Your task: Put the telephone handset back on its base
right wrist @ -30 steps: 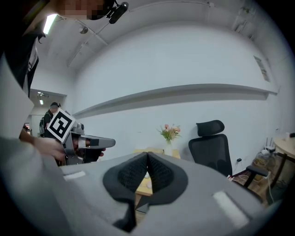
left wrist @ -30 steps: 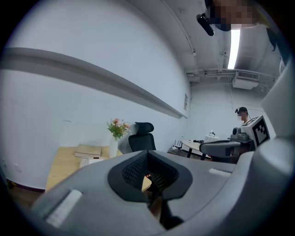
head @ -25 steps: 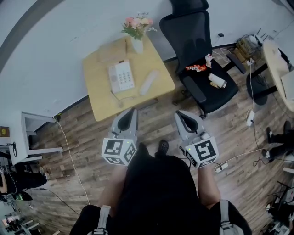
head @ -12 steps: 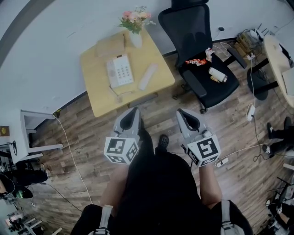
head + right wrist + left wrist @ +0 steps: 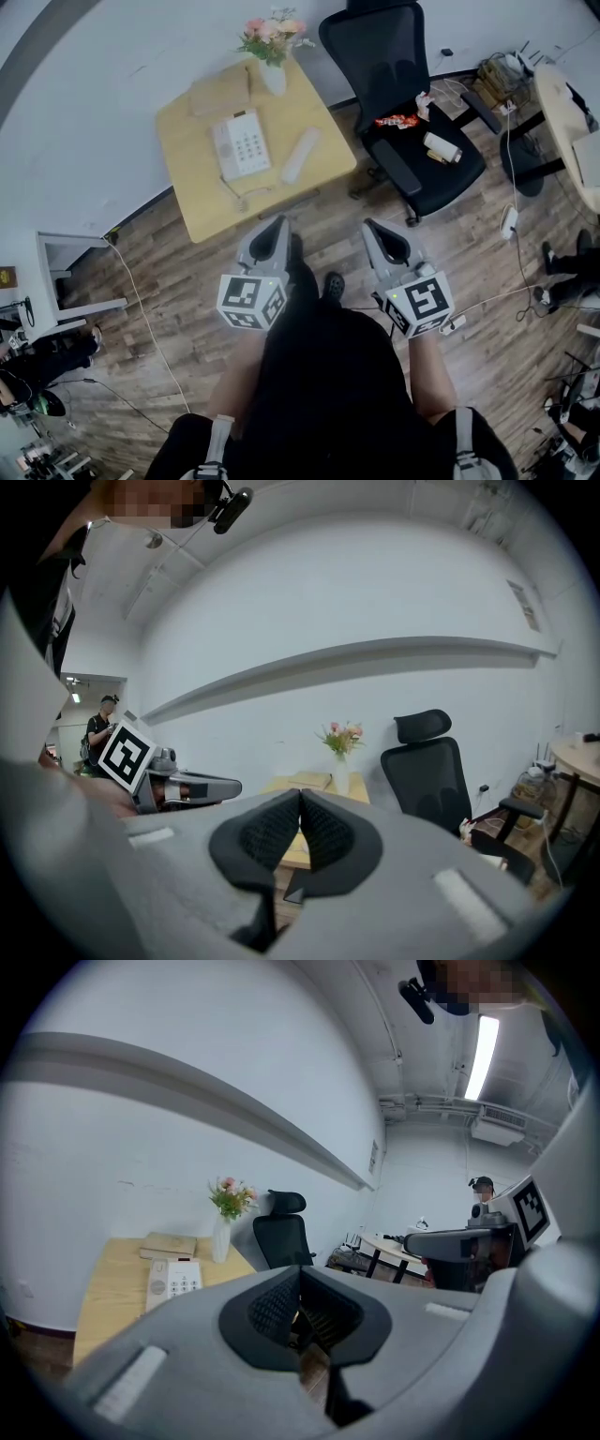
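Note:
The white telephone base (image 5: pixel 234 145) lies on the light wooden table (image 5: pixel 202 211). Its white handset (image 5: pixel 300 155) lies off the base, on the tabletop to the right, and the cord (image 5: pixel 246 195) curls near the table's front edge. My left gripper (image 5: pixel 276 227) and right gripper (image 5: pixel 375 230) are held side by side over the wooden floor, short of the table, both shut with nothing between the jaws. The left gripper view shows its jaws (image 5: pixel 300 1277) pressed together, with the base (image 5: pixel 173 1282) far off at the left. In the right gripper view its jaws (image 5: pixel 300 799) meet too.
A vase of pink flowers (image 5: pixel 272 67) and a flat tan book (image 5: pixel 217 94) stand at the table's back by the wall. A black office chair (image 5: pixel 403 103) with small items on its seat stands right of the table. Cables and a power strip (image 5: pixel 509 225) lie on the floor at right.
The table has drifted slightly up and left in the head view. Both grippers stay shut and empty, close together in front of the body.

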